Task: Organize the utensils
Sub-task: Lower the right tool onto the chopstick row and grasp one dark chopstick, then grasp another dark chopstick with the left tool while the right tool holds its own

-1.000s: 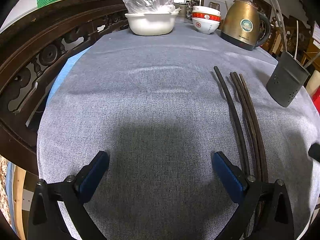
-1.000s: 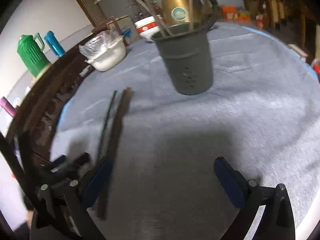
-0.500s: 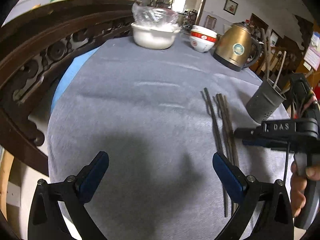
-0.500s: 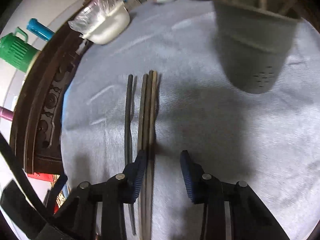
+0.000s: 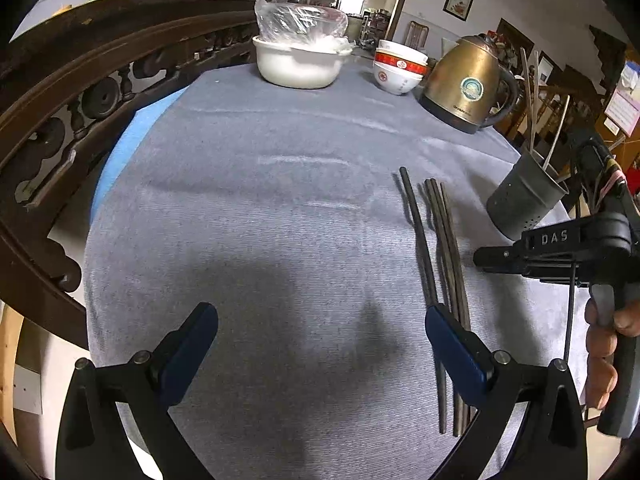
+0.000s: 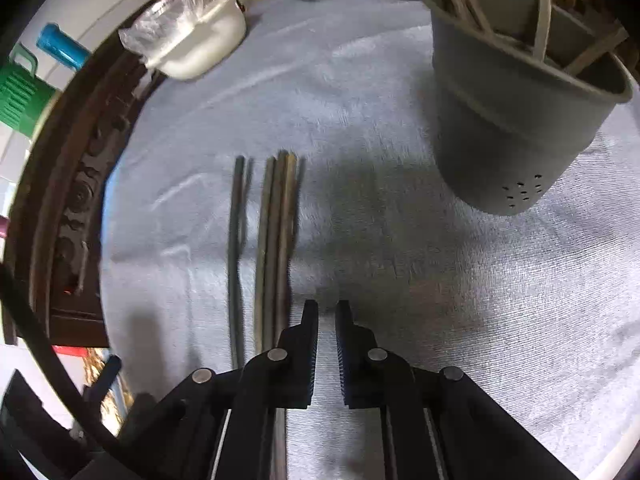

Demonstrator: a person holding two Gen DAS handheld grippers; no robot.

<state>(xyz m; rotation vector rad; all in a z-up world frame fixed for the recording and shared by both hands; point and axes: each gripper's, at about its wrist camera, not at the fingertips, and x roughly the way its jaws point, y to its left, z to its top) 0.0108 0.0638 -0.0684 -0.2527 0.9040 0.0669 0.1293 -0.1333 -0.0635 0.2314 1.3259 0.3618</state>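
Several dark chopsticks (image 5: 440,248) lie side by side on the grey tablecloth (image 5: 260,220); they also show in the right wrist view (image 6: 272,240). A dark grey utensil holder (image 6: 508,120) with several sticks in it stands to their right, also in the left wrist view (image 5: 520,200). My left gripper (image 5: 320,340) is open and empty, its right finger just over the chopsticks. My right gripper (image 6: 327,320) is nearly shut with a narrow gap and nothing visible between the jaws, just right of the chopsticks' near ends. It shows from the side in the left wrist view (image 5: 500,260).
A white basin (image 5: 298,64) covered with plastic, stacked bowls (image 5: 398,68) and a brass kettle (image 5: 468,80) stand at the far edge. A carved dark wooden chair back (image 5: 80,100) runs along the left. A green jug (image 6: 16,96) stands beyond it.
My right gripper has closed from a wider gap to a narrow one and moved slightly right of the chopsticks. The left gripper has stayed open and shifted little.
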